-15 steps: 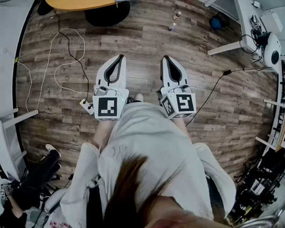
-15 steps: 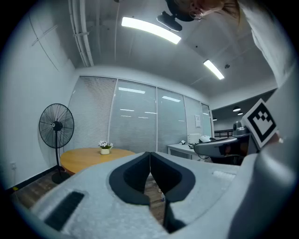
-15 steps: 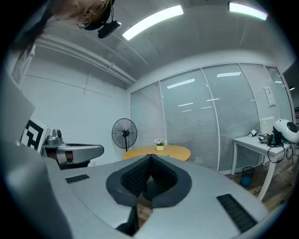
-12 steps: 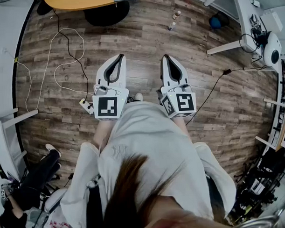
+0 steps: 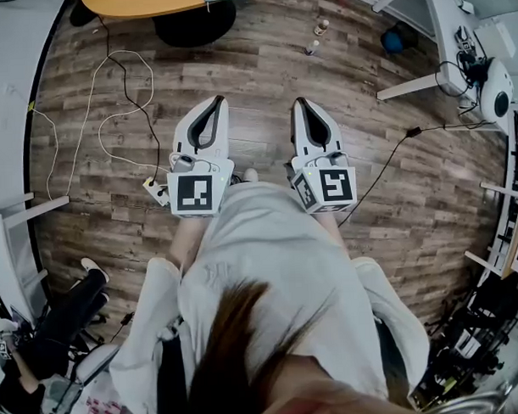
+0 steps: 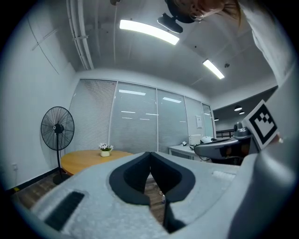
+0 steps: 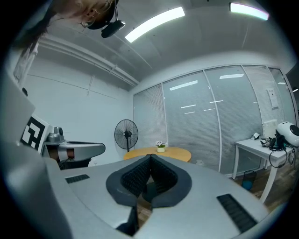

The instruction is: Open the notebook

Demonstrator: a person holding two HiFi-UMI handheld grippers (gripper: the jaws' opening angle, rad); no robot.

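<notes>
No notebook shows in any view. In the head view my left gripper [image 5: 219, 101] and right gripper [image 5: 299, 103] are held level side by side over the wooden floor, in front of the person's white top. Both have their tips together with nothing between them. The left gripper view shows its jaws [image 6: 150, 153] meeting at the tip, and the right gripper view shows the same [image 7: 150, 156]. Each looks across the room toward a round wooden table [image 7: 159, 152] with a small flower pot [image 6: 105, 149].
A standing fan [image 6: 57, 129] is beside the round table [image 5: 146, 3]. White and black cables [image 5: 111, 114] trail over the floor at the left, another cable [image 5: 385, 168] at the right. A white desk [image 5: 456, 34] with gear stands at the far right. Someone's legs [image 5: 68, 315] are at the lower left.
Both grippers stay side by side and shut. The legs of the person at the lower left have shifted a little.
</notes>
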